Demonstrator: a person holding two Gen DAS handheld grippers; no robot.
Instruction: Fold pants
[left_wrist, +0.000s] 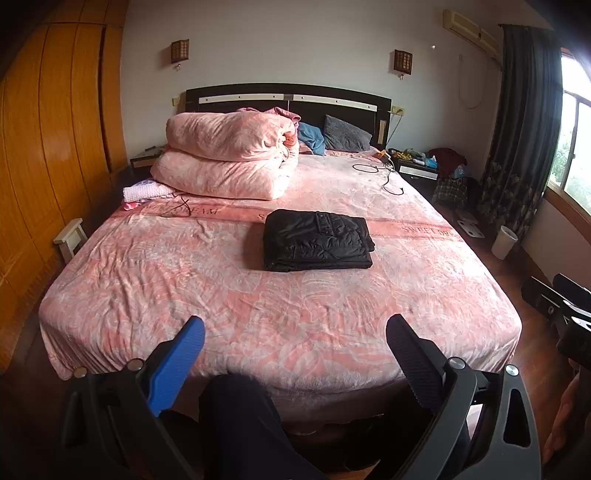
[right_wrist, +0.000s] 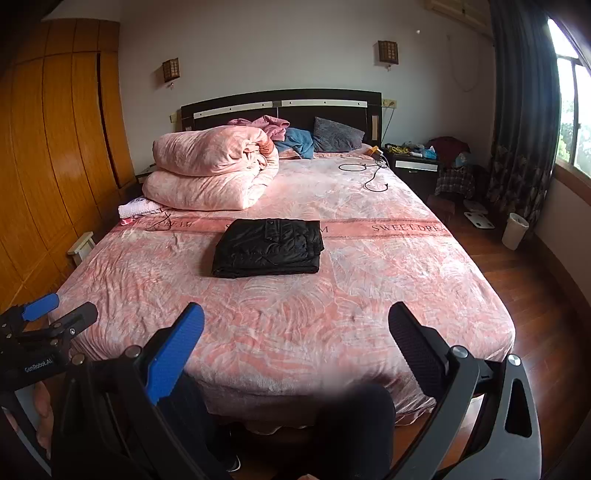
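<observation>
The black pants lay as a compact, squared stack of layers on the pink bedsheet, well ahead of both grippers and touched by neither. Judged from that neat rectangle, the folding looked finished, with at most a little tidying of the edges left (one corner on the right side stuck out slightly).

The left gripper hovered near the foot of the bed with its fingers spread wide and nothing between them. The right gripper was likewise apart and empty.

Beyond the pants, a band across the sheet read "SWEET DREAM", partly cut off. Farther ahead and left sat a folded pink duvet. The right wrist view showed "GenRoboLAI" on the left gripper's body, its ending unclear.
</observation>
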